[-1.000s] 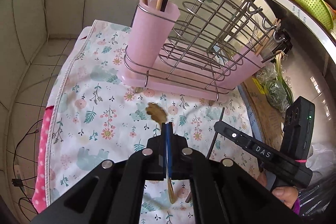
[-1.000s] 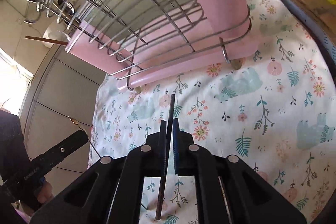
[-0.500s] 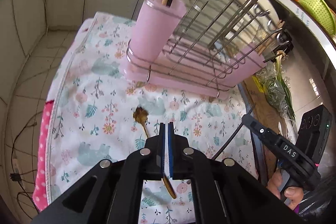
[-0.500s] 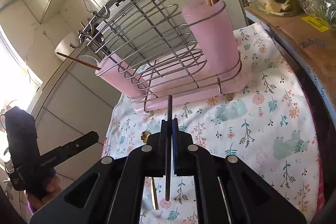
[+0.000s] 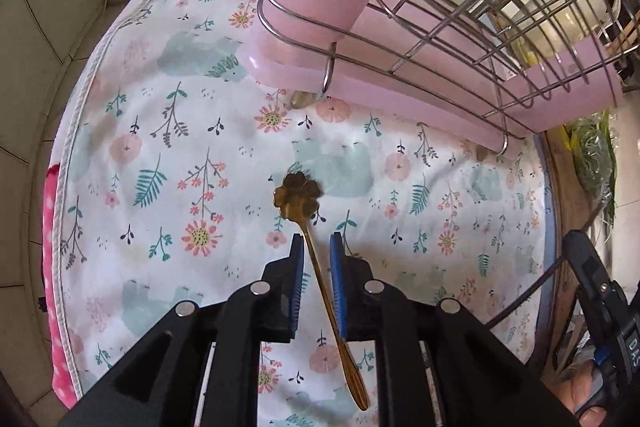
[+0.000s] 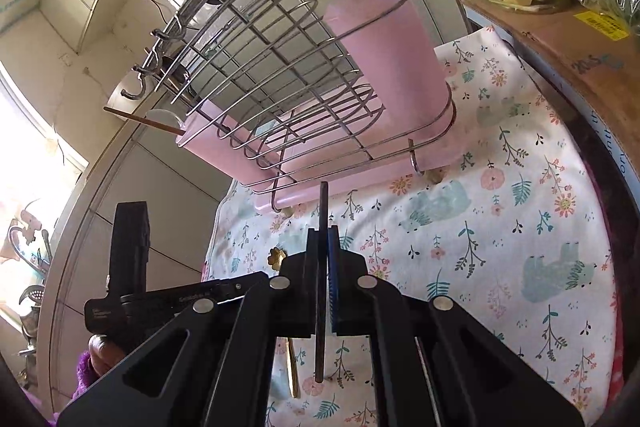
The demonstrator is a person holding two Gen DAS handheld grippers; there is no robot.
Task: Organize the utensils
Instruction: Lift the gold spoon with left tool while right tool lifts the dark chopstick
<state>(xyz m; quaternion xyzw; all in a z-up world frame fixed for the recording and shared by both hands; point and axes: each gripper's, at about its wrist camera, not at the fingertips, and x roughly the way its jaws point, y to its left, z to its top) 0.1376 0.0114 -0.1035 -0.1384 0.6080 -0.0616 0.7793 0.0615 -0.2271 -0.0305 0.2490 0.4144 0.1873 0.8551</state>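
Note:
A gold spoon (image 5: pixel 298 195) with a flower-shaped end lies on the floral cloth (image 5: pixel 168 155). My left gripper (image 5: pixel 316 241) points down over it. Its jaws are opening, and the spoon's handle runs between the blue pads without being pressed. My right gripper (image 6: pixel 326 231) is shut on a thin dark stick (image 6: pixel 322 203) that pokes out ahead of the fingertips and hangs behind them. It hovers above the cloth, facing the wire rack (image 6: pixel 280 75). The rack's pink utensil cup (image 6: pixel 384 59) holds wooden and dark handles. The spoon (image 6: pixel 276 257) also shows beside the right gripper.
The pink-based rack (image 5: pixel 400 99) stands at the cloth's far edge. A second pink holder (image 6: pixel 208 143) sits at its other end. A cardboard box (image 6: pixel 580 39) with bagged vegetables borders one side. Pink dotted fabric (image 5: pixel 60 347) and a tiled wall (image 5: pixel 40 27) border the other.
The left gripper has dropped toward the cloth and tipped downward. Its jaws, earlier shut on the spoon, now stand apart around it. The right gripper lifted and tilted slightly, still gripping the dark stick.

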